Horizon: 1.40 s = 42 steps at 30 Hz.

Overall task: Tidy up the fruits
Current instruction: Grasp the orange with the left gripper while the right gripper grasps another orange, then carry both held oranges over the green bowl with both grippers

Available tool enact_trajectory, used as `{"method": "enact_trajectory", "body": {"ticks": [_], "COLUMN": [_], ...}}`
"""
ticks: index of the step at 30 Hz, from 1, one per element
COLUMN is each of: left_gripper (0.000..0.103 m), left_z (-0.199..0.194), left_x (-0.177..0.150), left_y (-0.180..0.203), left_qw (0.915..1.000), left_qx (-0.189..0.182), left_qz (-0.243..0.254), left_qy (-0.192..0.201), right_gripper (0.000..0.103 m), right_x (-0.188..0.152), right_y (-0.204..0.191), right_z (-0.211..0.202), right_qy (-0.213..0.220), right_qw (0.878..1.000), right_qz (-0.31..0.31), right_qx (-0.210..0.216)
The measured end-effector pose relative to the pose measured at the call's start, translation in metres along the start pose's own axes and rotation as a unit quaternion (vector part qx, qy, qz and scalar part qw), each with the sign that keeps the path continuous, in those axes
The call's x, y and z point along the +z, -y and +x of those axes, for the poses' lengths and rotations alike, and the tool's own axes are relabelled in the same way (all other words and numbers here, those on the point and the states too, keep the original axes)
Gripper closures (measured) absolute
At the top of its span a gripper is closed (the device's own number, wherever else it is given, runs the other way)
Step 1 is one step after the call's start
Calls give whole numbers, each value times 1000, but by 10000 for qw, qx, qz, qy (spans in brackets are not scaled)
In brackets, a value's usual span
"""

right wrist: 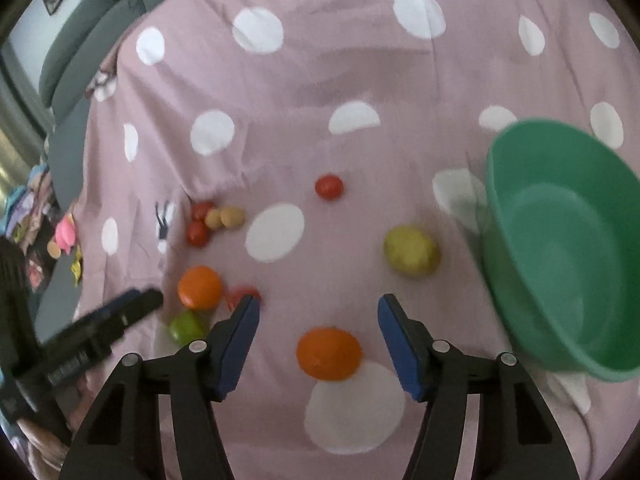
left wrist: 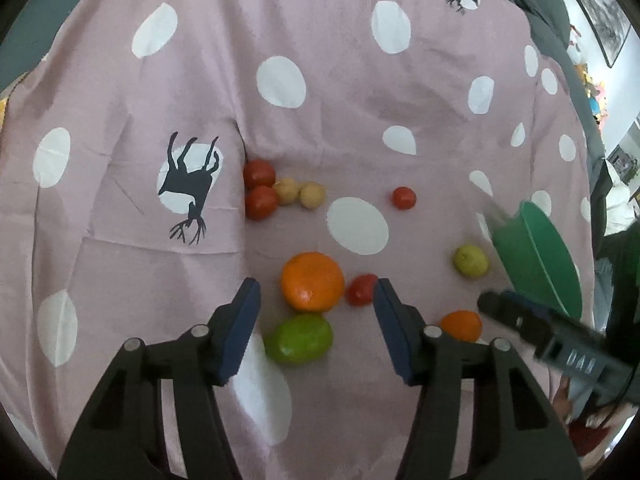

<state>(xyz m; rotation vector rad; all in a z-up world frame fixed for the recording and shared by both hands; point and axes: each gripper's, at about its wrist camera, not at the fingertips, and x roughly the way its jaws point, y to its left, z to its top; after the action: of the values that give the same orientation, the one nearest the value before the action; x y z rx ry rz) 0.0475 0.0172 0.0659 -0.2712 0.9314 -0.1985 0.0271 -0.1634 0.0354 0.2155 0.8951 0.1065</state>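
Fruits lie loose on a pink polka-dot cloth. My left gripper is open and empty; a large orange and a green lime sit between its fingers, with a red tomato by the right finger. My right gripper is open and empty above a smaller orange. A yellow lemon lies ahead of it. A green bowl stands tilted at the right. Two tomatoes and two pale round fruits cluster farther off. A lone tomato lies apart.
The right gripper's black body reaches in at the left wrist view's right edge. Grey cushions border the cloth at the far left. Toys and clutter lie beyond the cloth's left edge.
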Motion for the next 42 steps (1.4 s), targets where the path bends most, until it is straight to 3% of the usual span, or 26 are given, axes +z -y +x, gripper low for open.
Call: {"method": "enact_trajectory", "body": {"ticks": [6, 8, 10, 13, 17, 24, 28, 34, 39, 42], "left_gripper": [46, 46, 46, 48, 57, 58, 58, 58, 58, 58], "left_z": [21, 32, 44, 58, 68, 65, 52, 8, -19, -20], "left_x": [4, 7, 11, 12, 12, 9, 8, 8, 7, 9], "left_y": [2, 6, 10, 12, 8, 6, 11, 24, 52, 78], "left_qw": [9997, 9993, 9985, 9971, 9970, 9978, 9985, 9996, 9980, 9969], "left_qx": [-23, 18, 116, 374, 356, 366, 318, 81, -266, -214], "left_qz": [-31, 22, 179, 267, 183, 129, 179, 210, 355, 593], "left_qy": [-244, -370, -502, -601, -666, -543, -401, 140, 443, 466], "right_gripper": [39, 39, 39, 39, 49, 59, 60, 60, 60, 60], "right_x": [-6, -8, -10, -13, -13, -15, -14, -6, 4, 10], "right_y": [1, 4, 7, 7, 3, -2, -2, -7, 3, 18], "right_z": [21, 27, 31, 35, 35, 36, 28, 4, -26, -43], "right_qy": [-358, -528, -647, -696, -701, -676, -480, 37, 618, 946], "right_qw": [9991, 9986, 9979, 9973, 9974, 9972, 9987, 9999, 9979, 9946], "right_qz": [-31, 23, 80, 27, -66, -231, -173, -138, -31, 177], "right_qx": [-223, -99, -5, -226, -167, -242, -62, -86, -216, -378]}}
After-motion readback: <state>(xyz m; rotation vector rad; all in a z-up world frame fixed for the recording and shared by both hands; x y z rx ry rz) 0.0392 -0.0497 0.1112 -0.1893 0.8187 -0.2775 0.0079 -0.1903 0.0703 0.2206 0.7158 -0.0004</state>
